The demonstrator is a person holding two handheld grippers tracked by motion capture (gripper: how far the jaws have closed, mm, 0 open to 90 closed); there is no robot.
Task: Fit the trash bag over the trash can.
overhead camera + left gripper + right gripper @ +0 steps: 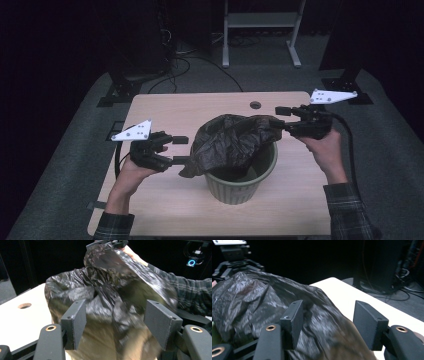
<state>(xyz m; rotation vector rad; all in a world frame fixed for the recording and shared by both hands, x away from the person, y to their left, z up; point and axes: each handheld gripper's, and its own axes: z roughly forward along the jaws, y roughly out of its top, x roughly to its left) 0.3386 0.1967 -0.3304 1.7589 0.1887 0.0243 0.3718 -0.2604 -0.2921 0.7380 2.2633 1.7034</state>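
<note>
Dark room, pale wooden table (165,107) | black bin bag (230,142) draped over the mouth of green ribbed bin (240,185), mid-table | left gripper (181,150) fingers (75,322) spread, bag between them, not pinched | right gripper (281,117) fingers (293,321) parted at the bag's far edge, pads off the film.

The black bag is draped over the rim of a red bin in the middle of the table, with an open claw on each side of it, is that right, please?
Not quite: the bin is pale green, not red, as the high view shows. The rest holds: the black bag lies over its rim in the middle of the table, with the left claw and the right claw open on either side.
</note>
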